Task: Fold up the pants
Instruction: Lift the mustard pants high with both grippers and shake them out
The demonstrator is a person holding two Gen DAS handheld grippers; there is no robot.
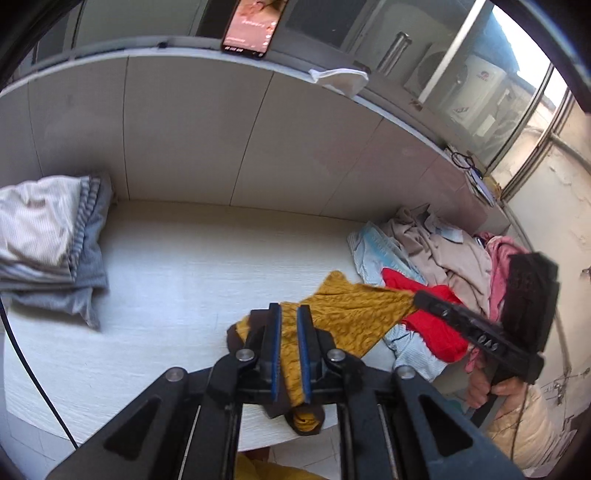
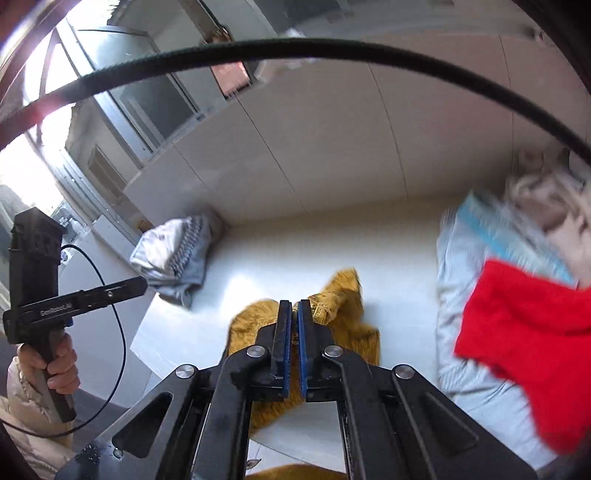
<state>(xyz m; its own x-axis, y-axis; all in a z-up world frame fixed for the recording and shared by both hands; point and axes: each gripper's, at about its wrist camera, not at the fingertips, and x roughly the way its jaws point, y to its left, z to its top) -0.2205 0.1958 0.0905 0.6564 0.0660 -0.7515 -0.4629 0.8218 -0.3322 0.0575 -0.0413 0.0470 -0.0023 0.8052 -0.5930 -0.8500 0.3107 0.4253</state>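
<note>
The mustard-yellow pants [image 1: 343,314] lie stretched over the white table's front edge, with a brown waistband showing. My left gripper [image 1: 289,314] is shut on the pants near their brown end, cloth running between its blue pads. My right gripper [image 2: 294,306] is shut on another part of the pants [image 2: 343,295], which bunch up around its tips. In the left wrist view the right gripper [image 1: 421,295] holds the far end of the pants at the right, next to the clothes pile. The left gripper's body [image 2: 77,295] shows at the left of the right wrist view.
A folded striped and grey stack [image 1: 48,251] lies at the table's back left. A pile of clothes [image 1: 436,254], with a red garment [image 1: 436,325] and a pale blue one, sits at the right. A phone [image 1: 251,26] leans on the ledge above the white wall panels.
</note>
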